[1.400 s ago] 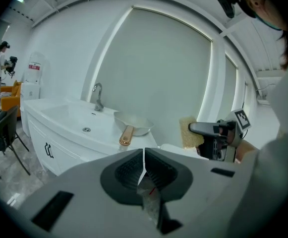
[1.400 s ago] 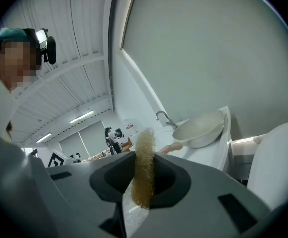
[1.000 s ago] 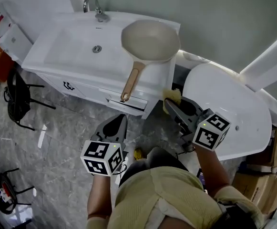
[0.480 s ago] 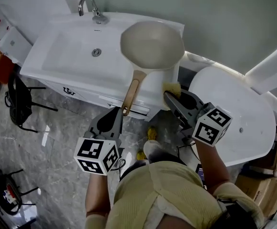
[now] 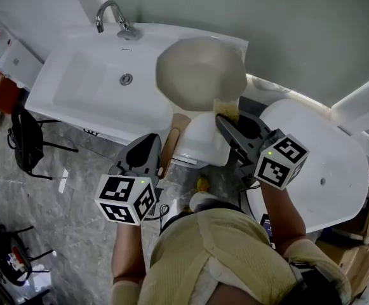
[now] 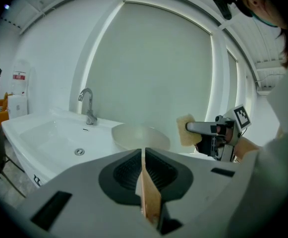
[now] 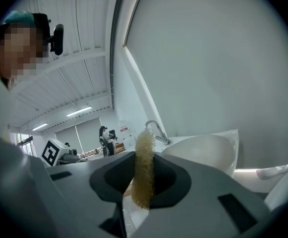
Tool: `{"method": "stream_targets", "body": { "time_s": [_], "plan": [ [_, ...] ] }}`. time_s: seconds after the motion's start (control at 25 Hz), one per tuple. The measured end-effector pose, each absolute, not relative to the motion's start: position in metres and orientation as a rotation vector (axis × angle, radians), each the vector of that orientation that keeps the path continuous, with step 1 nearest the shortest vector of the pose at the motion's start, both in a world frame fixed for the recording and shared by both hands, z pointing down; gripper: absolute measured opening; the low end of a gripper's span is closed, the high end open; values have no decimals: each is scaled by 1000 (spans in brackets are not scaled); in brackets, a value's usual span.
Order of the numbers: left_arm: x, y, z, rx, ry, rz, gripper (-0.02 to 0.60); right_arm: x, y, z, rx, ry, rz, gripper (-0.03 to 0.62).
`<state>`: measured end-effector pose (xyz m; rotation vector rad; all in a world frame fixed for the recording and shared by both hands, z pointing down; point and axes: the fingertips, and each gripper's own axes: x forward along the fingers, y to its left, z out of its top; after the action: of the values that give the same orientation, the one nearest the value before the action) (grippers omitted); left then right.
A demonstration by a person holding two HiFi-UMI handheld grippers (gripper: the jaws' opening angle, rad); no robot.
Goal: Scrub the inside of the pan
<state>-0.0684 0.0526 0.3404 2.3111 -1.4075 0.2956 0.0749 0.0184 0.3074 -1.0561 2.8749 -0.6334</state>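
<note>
A: Where do we have the pan [image 5: 200,74]?

B: It sits on the white counter [image 5: 57,97], at the right end, just right of the basin [image 5: 105,84] and the tap [image 5: 111,19]. Its wooden handle [image 5: 174,138] points back toward us, out past the counter's front edge.

A: And our left gripper [image 5: 150,141]?

B: Its tongs are together. They lie close beside the handle's free end. In the left gripper view we see a sliver of wood along their seam, but we cannot tell whether it is pinched.

A: And the right gripper [image 5: 225,121]?

B: Its tongs are clamped on the yellow sponge [image 5: 226,108], which stands edge-on between them. We hold it just beside the pan's near right rim, outside the bowl.
</note>
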Motion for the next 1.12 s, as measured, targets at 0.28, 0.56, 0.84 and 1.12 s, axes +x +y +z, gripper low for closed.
{"method": "stream_targets", "body": {
  "time_s": [0.28, 0.56, 0.84, 1.12],
  "plan": [
    [-56, 16, 347, 2276, -1409, 335, 67, 91, -14, 307, -1043, 2906, -584, 84],
    [-43, -7, 361, 2214, -1316, 336, 115, 111, -42, 316, -1073, 2923, -552, 84],
    [-43, -17, 389, 2154, -1198, 376, 141, 119, -52, 309, -1079, 2912, -517, 84],
    [-40, -30, 407, 2116, -1057, 422, 156, 126, -66, 313, -1193, 2932, -461, 84]
  ]
}}
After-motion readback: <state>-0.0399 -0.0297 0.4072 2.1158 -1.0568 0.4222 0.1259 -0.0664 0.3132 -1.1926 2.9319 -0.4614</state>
